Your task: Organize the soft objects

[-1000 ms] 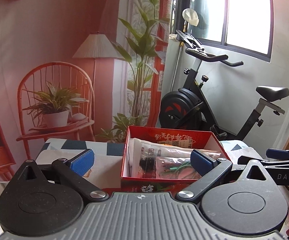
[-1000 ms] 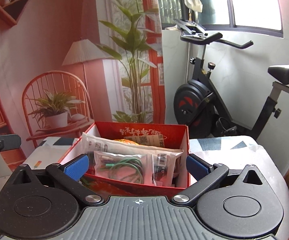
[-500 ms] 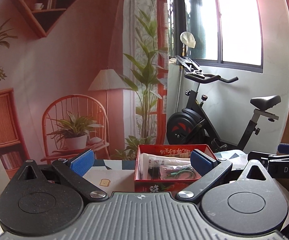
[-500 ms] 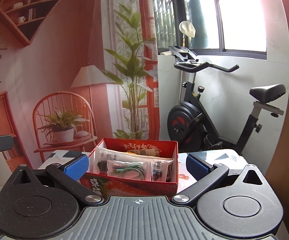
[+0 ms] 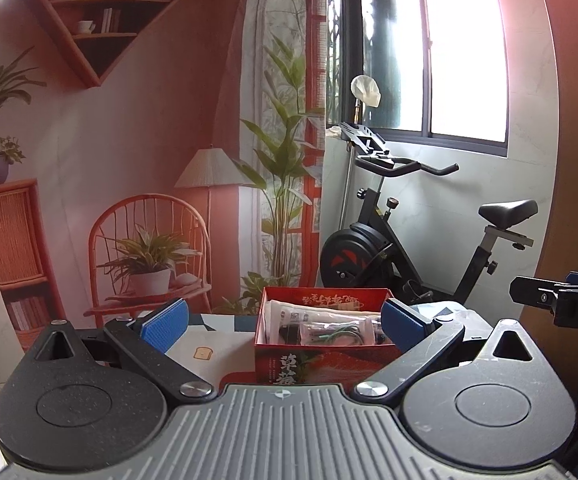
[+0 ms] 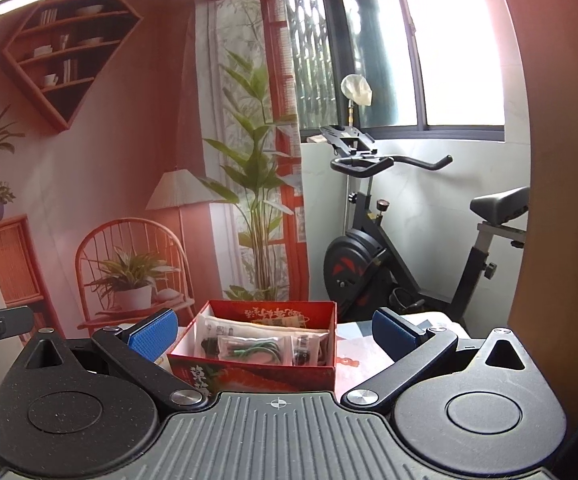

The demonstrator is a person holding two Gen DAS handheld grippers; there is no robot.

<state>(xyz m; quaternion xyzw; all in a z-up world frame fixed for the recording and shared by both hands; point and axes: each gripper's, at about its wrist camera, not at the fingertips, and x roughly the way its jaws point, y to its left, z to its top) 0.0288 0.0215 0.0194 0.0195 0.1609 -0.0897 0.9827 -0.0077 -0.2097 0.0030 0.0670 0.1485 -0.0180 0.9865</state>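
Looking along the left tool (image 5: 285, 320), the left wrist view is showing its blue-padded fingers spread wide and gripping nothing, with the red printed cardboard box (image 5: 321, 356) sitting on the patterned worktop (image 5: 205, 344) between and beyond them. Clear plastic packets of cables and small parts (image 5: 329, 328) are lying stacked inside the box, so the sorting is looking largely done; no loose packet is showing on the worktop. At the right edge, the tip of the right tool (image 5: 557, 304) is poking in, something only this view is giving.

Turning to the right wrist view, the right tool (image 6: 275, 332) is likewise standing released and empty, held back from the box (image 6: 257, 372). Here the packets (image 6: 249, 348) are showing more plainly, green wire included, and the pale worktop (image 6: 365, 356) right of the box is appearing bare. A black exercise bike (image 6: 369, 256) is standing behind.
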